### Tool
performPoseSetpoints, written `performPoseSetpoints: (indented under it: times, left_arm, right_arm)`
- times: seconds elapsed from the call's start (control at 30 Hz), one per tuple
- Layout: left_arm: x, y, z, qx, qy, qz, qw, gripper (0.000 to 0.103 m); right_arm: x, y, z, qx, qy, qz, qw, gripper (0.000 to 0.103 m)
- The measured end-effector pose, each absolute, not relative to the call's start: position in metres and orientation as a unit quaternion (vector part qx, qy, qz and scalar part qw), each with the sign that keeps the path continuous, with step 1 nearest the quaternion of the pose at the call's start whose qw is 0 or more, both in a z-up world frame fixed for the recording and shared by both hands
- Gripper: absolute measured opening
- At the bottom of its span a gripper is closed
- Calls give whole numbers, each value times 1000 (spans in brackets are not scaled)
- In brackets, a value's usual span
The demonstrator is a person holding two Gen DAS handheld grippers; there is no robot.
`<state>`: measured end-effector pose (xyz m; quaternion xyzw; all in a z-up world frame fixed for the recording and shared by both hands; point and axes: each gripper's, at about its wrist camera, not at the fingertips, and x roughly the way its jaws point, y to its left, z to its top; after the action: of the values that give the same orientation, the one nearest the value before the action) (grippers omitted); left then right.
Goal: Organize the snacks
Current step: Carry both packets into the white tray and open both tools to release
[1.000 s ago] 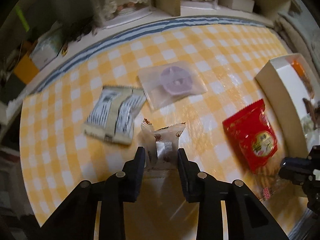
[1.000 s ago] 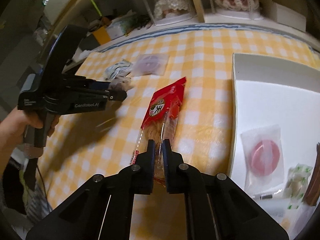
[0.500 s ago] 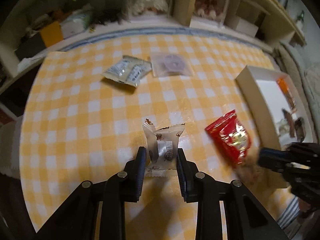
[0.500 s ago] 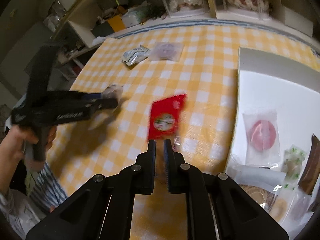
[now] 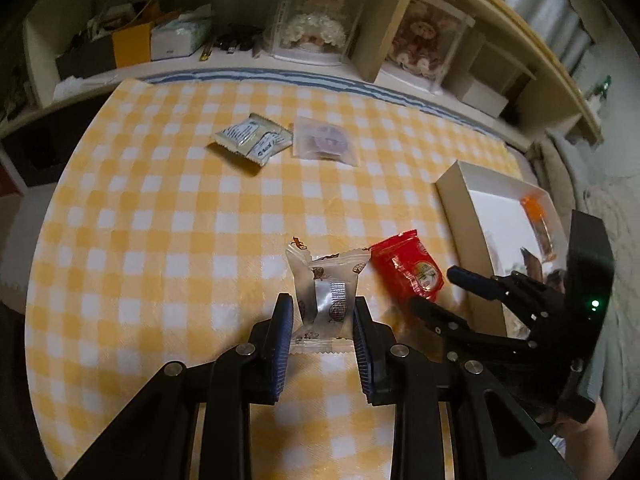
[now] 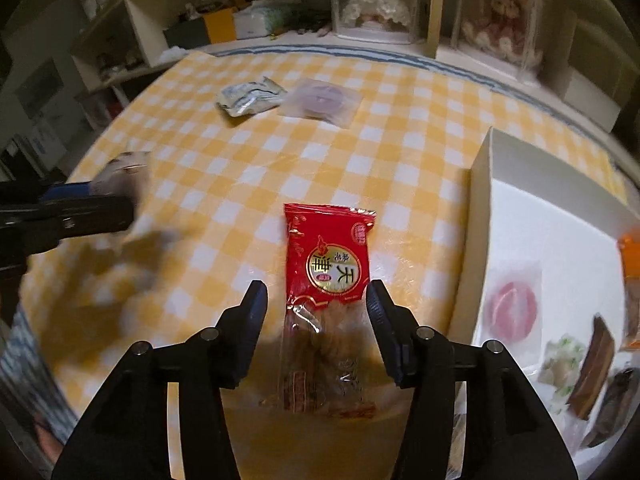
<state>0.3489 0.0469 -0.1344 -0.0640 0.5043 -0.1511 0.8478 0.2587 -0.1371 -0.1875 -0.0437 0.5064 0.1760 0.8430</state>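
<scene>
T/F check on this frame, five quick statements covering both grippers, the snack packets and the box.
1. The left gripper is shut on a small silvery-white wrapped candy packet. True.
2. The red foil snack packet is clamped by the right gripper. False: its jaws are opening, pads clear of the packet lying between them.
3. The white rectangular cardboard box is empty. False: it holds several snacks.
4. A clear pouch with a purple disc lies on the yellow checked tablecloth. True.
5. The red packet is inside the box. False: it lies on the cloth beside it.
</scene>
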Motion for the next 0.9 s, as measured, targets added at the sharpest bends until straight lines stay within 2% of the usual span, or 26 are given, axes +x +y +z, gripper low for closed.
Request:
performPoseSetpoints:
  times: [0.07, 0.23, 0.3, 0.33, 0.37, 0.57, 0.9]
  left_arm:
    - [350, 50, -135, -67, 505, -148, 848, 28]
    - [352, 48, -141, -74, 510, -144, 845, 28]
    - [354, 45, -144, -75, 512, -142, 844, 28]
    - [354, 44, -145, -76, 512, -141, 844, 28]
    - [355, 44, -144, -80, 512, -141, 844, 28]
    - [352, 47, -132, -99, 493, -139, 853, 28]
    - [339, 49, -98, -129, 448, -148, 872, 29]
  right_arm:
    - [260, -138, -189, -53, 505, 164, 846, 59]
    - [264, -136, -194, -61, 512, 164, 841, 60]
    - [264, -133, -199, -63, 522, 169, 834, 57]
    - [264, -132, -201, -67, 525, 166, 832, 52]
    - [263, -131, -202, -76, 523, 159, 834, 39]
    - [262, -144, -183, -19, 512, 169, 842, 36]
    - [247, -172, -106, 31, 434, 175, 883, 36]
